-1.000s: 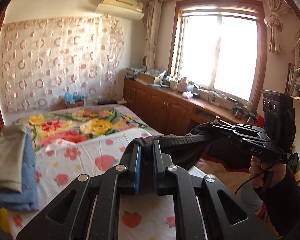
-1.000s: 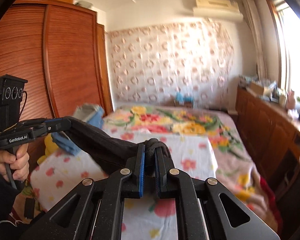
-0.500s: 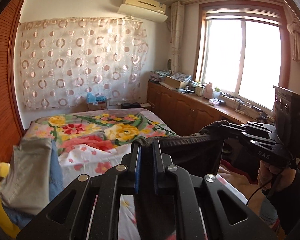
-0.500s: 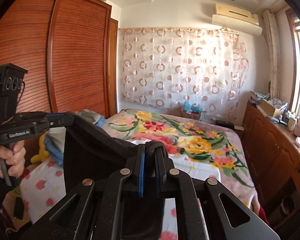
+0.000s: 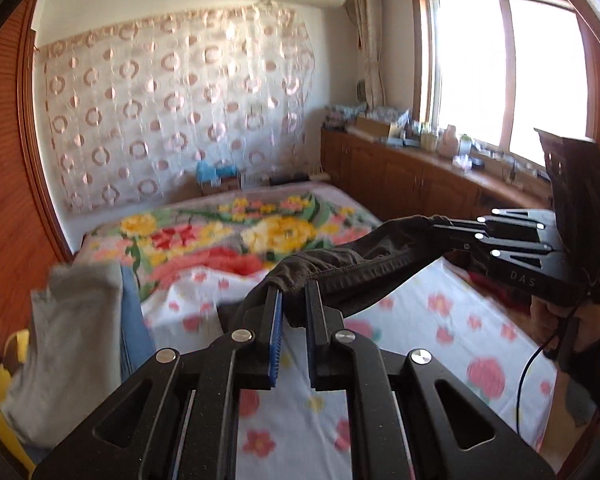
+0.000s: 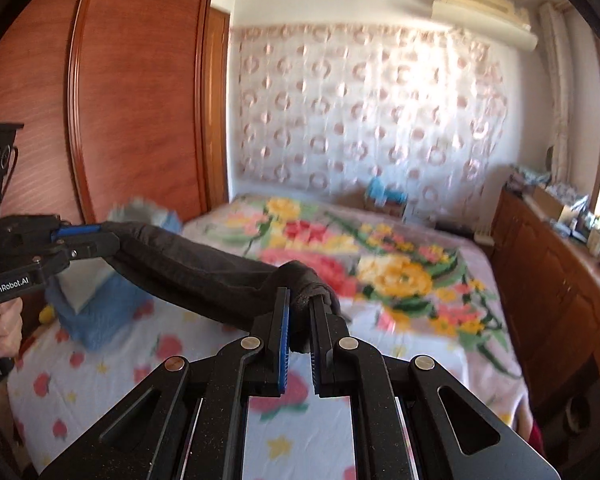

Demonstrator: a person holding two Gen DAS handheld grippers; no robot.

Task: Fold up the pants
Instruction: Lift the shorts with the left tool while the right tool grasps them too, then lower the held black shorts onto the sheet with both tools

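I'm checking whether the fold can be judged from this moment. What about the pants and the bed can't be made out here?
- Dark pants: only the stretch between the left tool and right tool shows; the rest hangs behind the tools' bodies in both wrist views.
- Folded pile: blurred, cut by the left edge of the left wrist view.
- Bed: the print is blurred and the near end is hidden by the tools.

Matt, dark brown-black woven cloth pants (image 5: pixel 352 272) with a stitched hem are seen; the black matt grainy plastic gripper fingers (image 6: pixel 320 312) are lined with ribbed blue pads, and glossy reddish-brown wood is shown on the tall wardrobe (image 6: pixel 140 92)
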